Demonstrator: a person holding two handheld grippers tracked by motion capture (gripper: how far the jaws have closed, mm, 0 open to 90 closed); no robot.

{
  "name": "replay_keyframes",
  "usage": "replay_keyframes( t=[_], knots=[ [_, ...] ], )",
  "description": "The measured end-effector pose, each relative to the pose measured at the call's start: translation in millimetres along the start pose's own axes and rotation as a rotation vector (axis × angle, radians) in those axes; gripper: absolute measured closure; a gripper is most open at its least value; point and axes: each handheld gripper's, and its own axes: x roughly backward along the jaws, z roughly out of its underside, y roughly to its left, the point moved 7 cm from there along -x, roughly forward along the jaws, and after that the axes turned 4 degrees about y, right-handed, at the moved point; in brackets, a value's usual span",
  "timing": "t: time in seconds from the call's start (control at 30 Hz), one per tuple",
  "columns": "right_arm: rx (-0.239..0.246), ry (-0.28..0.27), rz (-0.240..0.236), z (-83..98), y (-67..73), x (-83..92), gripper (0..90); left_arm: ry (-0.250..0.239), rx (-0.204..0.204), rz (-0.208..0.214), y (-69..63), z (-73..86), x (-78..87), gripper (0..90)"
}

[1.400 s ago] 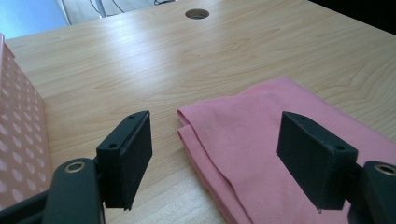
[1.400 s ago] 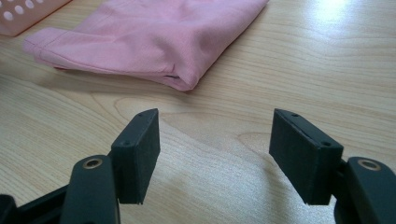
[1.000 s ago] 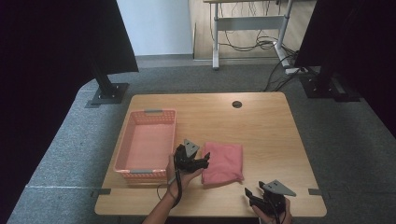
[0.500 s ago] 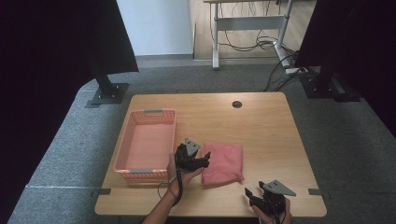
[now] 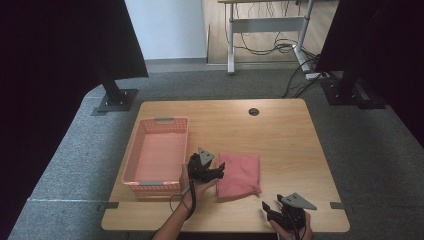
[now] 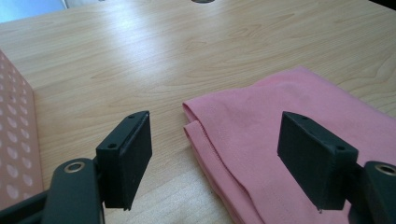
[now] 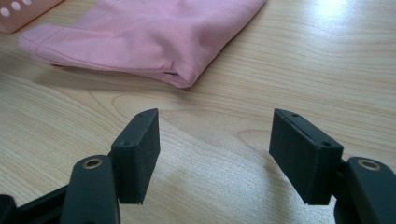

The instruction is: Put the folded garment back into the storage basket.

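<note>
Pink folded cloth (image 6: 299,140) lies flat on the wooden surface (image 5: 280,135), its folded edge between the wide-open, empty left tongs (image 6: 219,158), likely lined up for pinching; right tongs (image 7: 215,154) gape empty nearby.

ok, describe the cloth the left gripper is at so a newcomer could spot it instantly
On the wooden table, look just right of the pink basket along the near half. The folded pink cloth lies flat there, with the open left gripper at its left edge. It is the one soft, flat item; the basket is rigid and perforated.
</note>
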Motion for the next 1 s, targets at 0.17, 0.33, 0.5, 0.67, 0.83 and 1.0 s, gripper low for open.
replay_keyframes(
  t=[0.17,0.33,0.5,0.67,0.83,1.0],
  knots=[
    [0.000,0.000,0.000,0.2,-0.2,0.2,33.5,0.003,0.007,0.007,-1.5,-1.8,-4.2,25.8],
    [-0.004,-0.001,0.000,0.3,-0.9,0.9,33.5,0.012,0.000,0.004,-2.9,-1.3,-9.2,25.8],
    [-0.004,0.000,0.000,0.4,-1.0,0.9,33.5,0.021,-0.008,0.001,-5.1,-0.7,-13.3,25.8],
    [-0.004,0.001,0.000,1.0,-0.6,1.1,33.5,0.023,-0.011,0.005,-5.9,-0.1,-14.7,25.6],
    [-0.005,0.000,0.001,0.9,-1.1,1.3,33.5,0.028,-0.009,0.002,-5.2,-0.3,-19.2,25.6],
    [-0.004,0.002,0.002,1.4,-0.8,1.2,33.5,0.034,-0.009,-0.003,-5.0,-0.1,-22.7,25.3]
  ],
)
